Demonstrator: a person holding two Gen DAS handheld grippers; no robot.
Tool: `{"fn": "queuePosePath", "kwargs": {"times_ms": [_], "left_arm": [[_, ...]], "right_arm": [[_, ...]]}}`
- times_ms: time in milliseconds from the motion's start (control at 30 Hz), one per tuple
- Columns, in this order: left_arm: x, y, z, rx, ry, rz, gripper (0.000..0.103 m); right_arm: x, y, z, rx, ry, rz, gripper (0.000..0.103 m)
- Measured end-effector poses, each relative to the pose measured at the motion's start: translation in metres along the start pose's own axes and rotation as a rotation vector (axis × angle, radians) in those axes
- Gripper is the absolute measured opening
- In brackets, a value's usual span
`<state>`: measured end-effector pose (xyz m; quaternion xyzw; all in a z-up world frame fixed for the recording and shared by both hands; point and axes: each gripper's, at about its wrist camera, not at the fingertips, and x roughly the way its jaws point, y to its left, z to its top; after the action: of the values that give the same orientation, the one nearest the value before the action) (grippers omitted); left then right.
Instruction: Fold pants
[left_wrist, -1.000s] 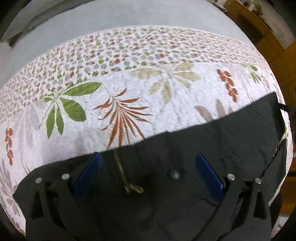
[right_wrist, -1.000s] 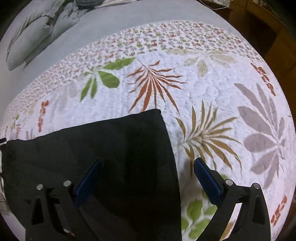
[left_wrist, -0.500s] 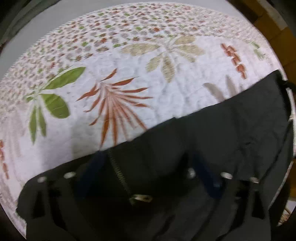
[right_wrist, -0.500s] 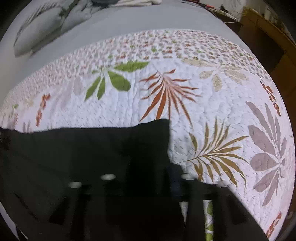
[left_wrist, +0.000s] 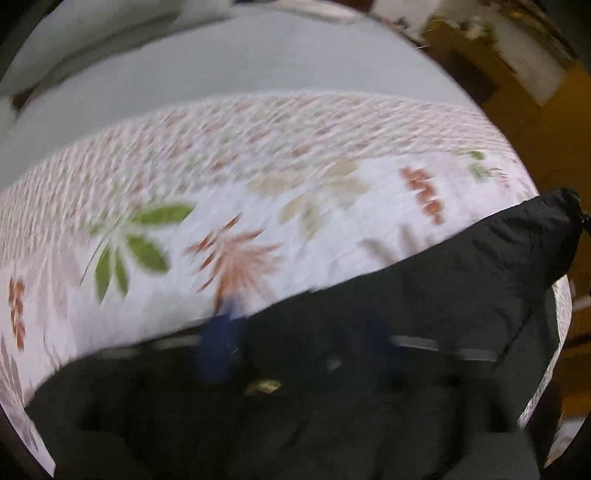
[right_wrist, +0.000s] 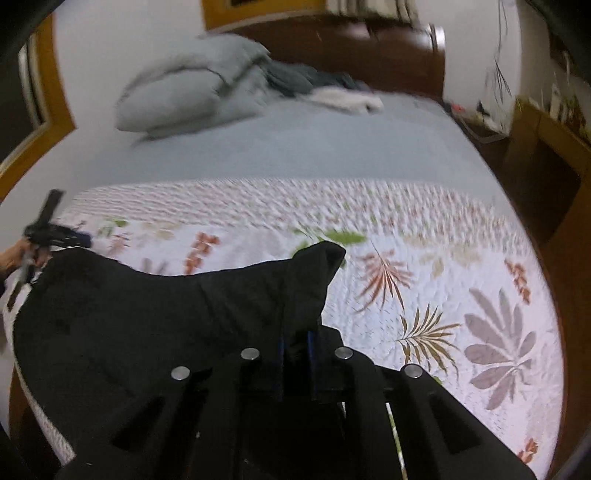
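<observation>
Early stage, I'd say — the black pants (right_wrist: 177, 317) lie on the floral quilt (right_wrist: 461, 280) at the near edge of the bed (right_wrist: 332, 147), mostly spread out, no finished fold visible. One corner is lifted off the quilt and peaks up; the rest sags toward the left. All the folding proper looks like it's left: carry the raised edge over, lay it down, smooth, then fold again.

Right claw (right_wrist: 295, 350): closed tight on the pants, blue pads pinched together with a ridge of black cloth standing up between them. That's a firm hold on the corner.

Left claw (left_wrist: 295, 343): picture is badly smeared. I make out one blue finger (left_wrist: 218, 343) over the edge where pants (left_wrist: 461, 295) meet quilt (left_wrist: 258, 166), the other lost against the dark cloth. Jaws are opening, wide apart, with cloth and a brass zipper pull (left_wrist: 264, 386) lying between them — I see no pad pressing on fabric, so I read it as not gripping. From the right wrist view it shows small at the far left end of the pants, a hand (right_wrist: 14, 254) on it.

Pillows (right_wrist: 192, 96) and loose clothes sit well apart at the head of the bed.
</observation>
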<state>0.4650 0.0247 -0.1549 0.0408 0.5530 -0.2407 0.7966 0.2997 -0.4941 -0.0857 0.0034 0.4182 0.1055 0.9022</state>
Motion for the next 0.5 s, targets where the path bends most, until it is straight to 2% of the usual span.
{"fn": "queuePosePath", "kwargs": {"times_ms": [100,200,367,433,500], "left_arm": [[0.004,-0.038,0.012,0.120,-0.018,-0.104,0.092],[0.014,-0.067,0.011,0.236,-0.003,-0.141,0.092],[0.036,-0.107,0.001,0.462,0.051,-0.298,0.092],[0.046,-0.122,-0.002,0.565,0.063,-0.299,0.092],[0.061,-0.132,-0.006,0.642,0.122,-0.274,0.092]], "right_arm": [[-0.038,0.006,-0.006,0.002,-0.063,0.034,0.009],[-0.073,0.012,-0.014,-0.003,-0.110,0.062,0.009],[-0.099,0.017,-0.030,-0.018,-0.117,0.075,0.009],[-0.103,0.018,-0.034,-0.025,-0.110,0.074,0.009],[-0.105,0.020,-0.035,-0.034,-0.107,0.077,0.009]]}}
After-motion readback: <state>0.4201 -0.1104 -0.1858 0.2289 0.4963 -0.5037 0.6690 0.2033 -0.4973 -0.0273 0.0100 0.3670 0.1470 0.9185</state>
